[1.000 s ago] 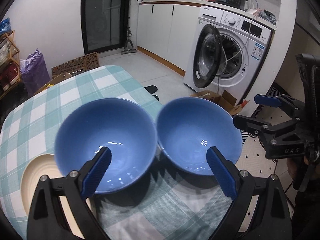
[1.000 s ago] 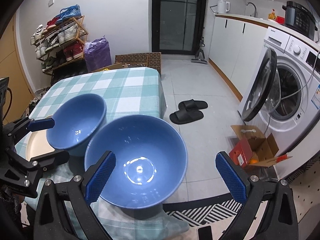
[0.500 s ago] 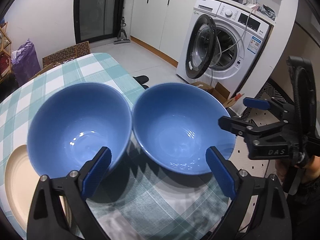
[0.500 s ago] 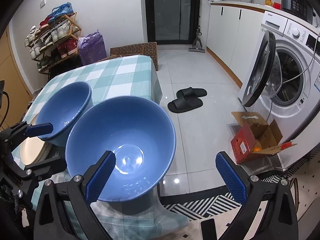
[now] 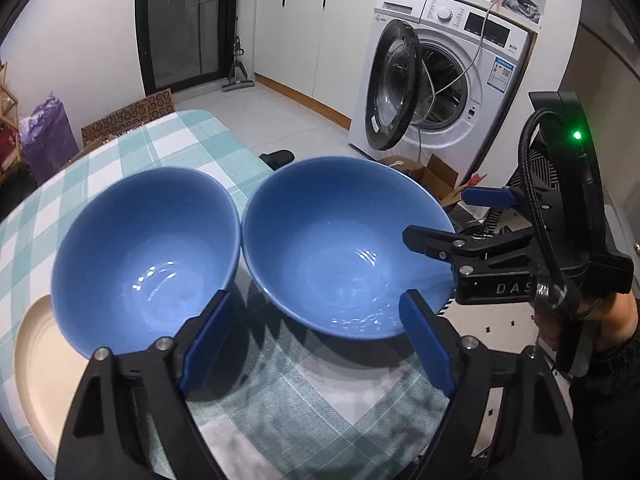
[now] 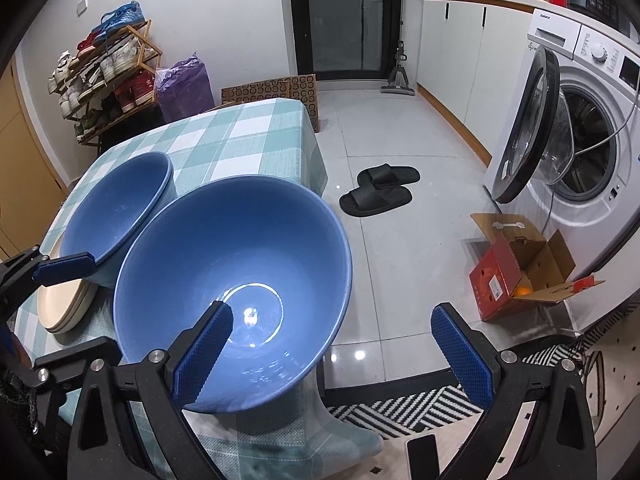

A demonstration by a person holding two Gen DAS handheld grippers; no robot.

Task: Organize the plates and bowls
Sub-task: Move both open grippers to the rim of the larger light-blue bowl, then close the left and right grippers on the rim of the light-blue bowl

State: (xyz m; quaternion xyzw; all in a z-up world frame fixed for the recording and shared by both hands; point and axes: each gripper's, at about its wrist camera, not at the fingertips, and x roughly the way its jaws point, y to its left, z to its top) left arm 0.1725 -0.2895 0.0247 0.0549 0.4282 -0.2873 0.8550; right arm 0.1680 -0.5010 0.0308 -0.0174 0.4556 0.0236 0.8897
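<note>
Looming larger than a second ago, the two blue bowls sit rim to rim on the checked counter (image 5: pixel 192 148): the left bowl (image 5: pixel 148 256) on the cream plates (image 5: pixel 36 356), the right bowl (image 5: pixel 344 252) at the counter's edge. Both my tools have come down toward them. My left tool (image 5: pixel 316 340) is closing, its pads bridging the two near rims but gripping nothing. My right tool (image 6: pixel 332 352) stands wide, one finger inside the right bowl, not pressing. I judge a pickup for stacking is about to begin
</note>
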